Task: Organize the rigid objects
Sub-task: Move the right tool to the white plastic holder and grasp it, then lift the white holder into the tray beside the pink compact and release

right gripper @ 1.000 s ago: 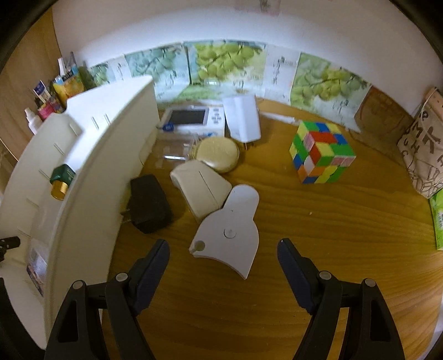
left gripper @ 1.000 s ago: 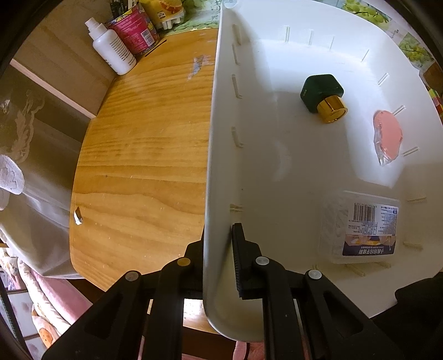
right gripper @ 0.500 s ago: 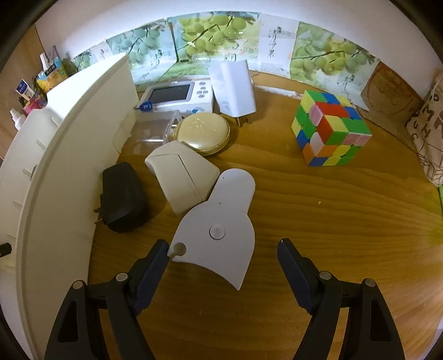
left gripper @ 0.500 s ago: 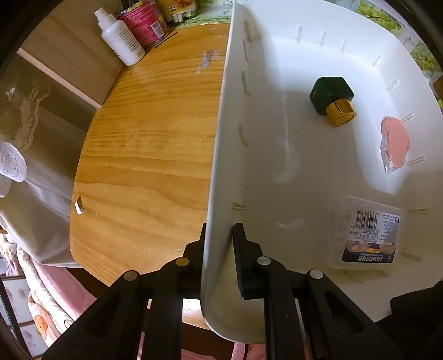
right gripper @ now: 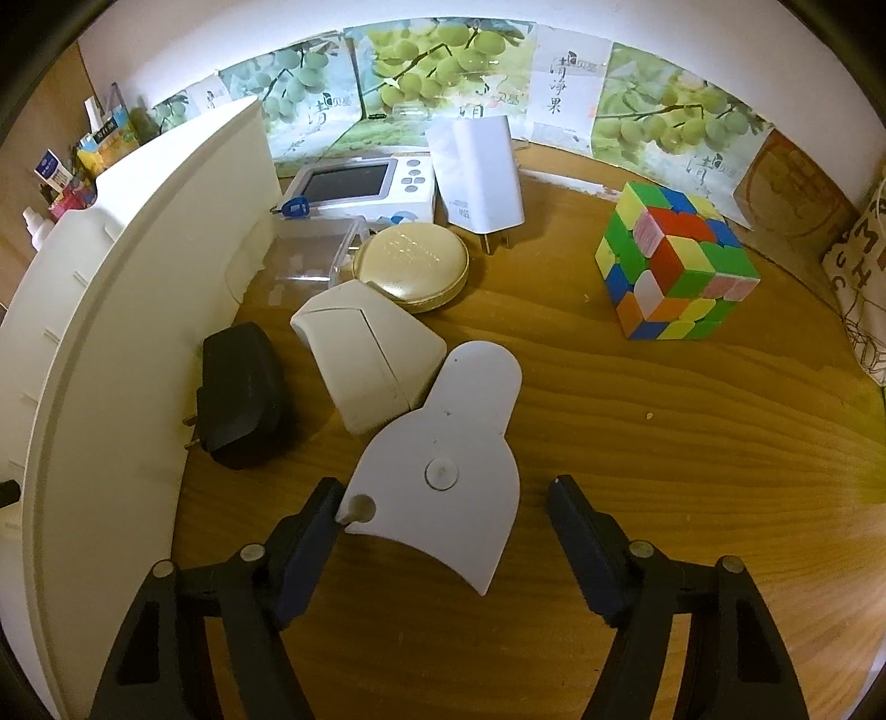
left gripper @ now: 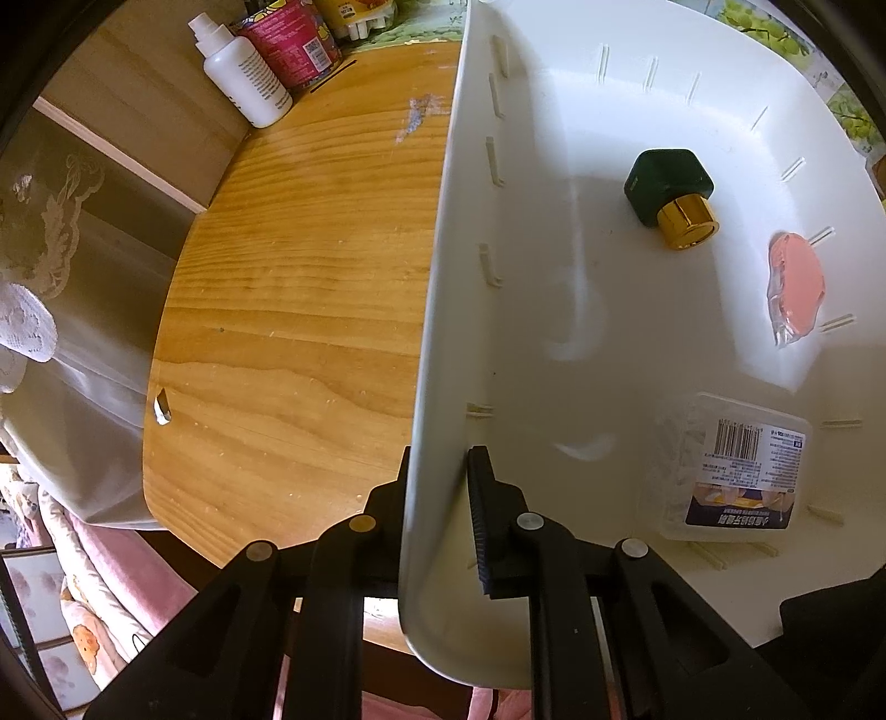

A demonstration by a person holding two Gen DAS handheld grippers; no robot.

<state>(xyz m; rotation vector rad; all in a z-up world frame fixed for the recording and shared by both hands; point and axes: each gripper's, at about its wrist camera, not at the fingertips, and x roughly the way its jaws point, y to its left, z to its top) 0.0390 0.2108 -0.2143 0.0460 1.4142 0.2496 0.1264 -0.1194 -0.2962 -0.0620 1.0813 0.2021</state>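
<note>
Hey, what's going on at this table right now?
A person is sorting small items into a white bin. The left gripper is clamped on the bin's wall. The right gripper is closing around a flat white scraper-shaped piece on the table, not yet gripping it. A green bottle, pink item and clear box are already inside.

A warm wooden worktop (right gripper: pixel 692 443) fills the scene — behind it a white wall (right gripper: pixel 387 16) lined with grape-print posters (right gripper: pixel 426 66). Left of the worktop hangs pale lace-patterned cloth (left gripper: pixel 50 232).
</note>
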